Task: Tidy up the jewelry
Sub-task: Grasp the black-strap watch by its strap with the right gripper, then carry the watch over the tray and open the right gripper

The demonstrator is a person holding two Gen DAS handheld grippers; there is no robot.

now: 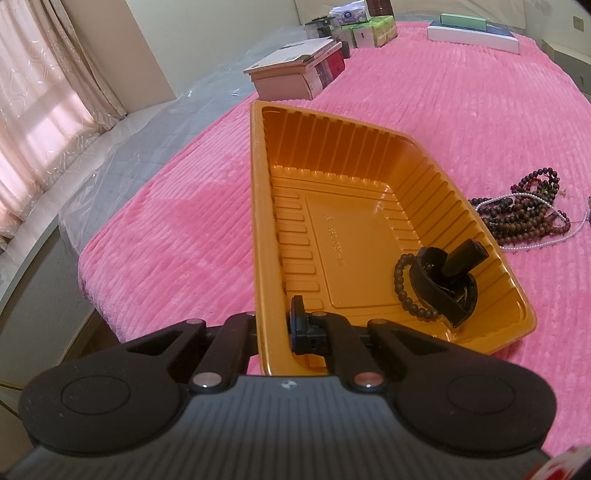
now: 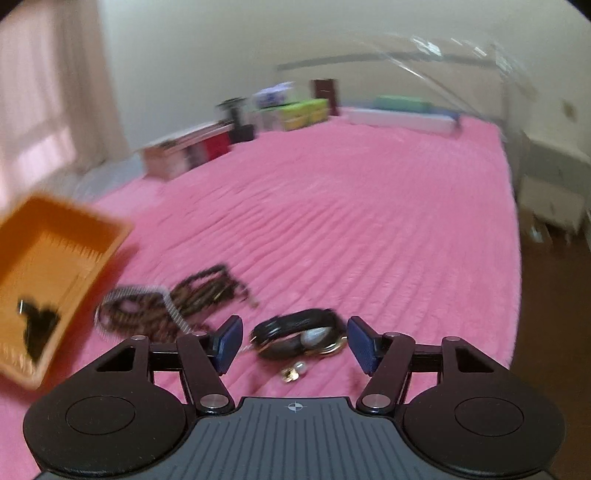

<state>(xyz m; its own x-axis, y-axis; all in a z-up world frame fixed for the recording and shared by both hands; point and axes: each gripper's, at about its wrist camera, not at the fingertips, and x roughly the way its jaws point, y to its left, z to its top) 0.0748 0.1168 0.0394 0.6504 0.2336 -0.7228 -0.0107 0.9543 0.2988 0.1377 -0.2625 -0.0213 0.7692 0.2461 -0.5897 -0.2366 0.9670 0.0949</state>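
Observation:
An orange plastic tray (image 1: 255,206) rests on the pink blanket. My left gripper (image 1: 275,325) is shut on its near wall, one finger inside and one outside. Inside the tray lie a dark bead bracelet (image 1: 400,284) and a black strap piece (image 1: 443,291). A tangle of brown and pearl bead strands (image 1: 524,214) lies on the blanket right of the tray. The blurred right wrist view shows my right gripper (image 2: 295,345) open, its blue pads (image 2: 229,343) either side of a black cord with a pendant (image 2: 299,328), not touching it. A small gold and pearl piece (image 2: 295,371) lies just nearer. The tray (image 2: 92,236) and the bead strands (image 2: 177,302) are to its left.
Stacked books (image 1: 295,74) and small boxes (image 1: 369,29) stand at the bed's far end, with a flat white box (image 1: 472,37) beside them. The bed's left edge drops toward a curtained window (image 1: 44,110). A white nightstand (image 2: 554,206) stands beyond the right edge.

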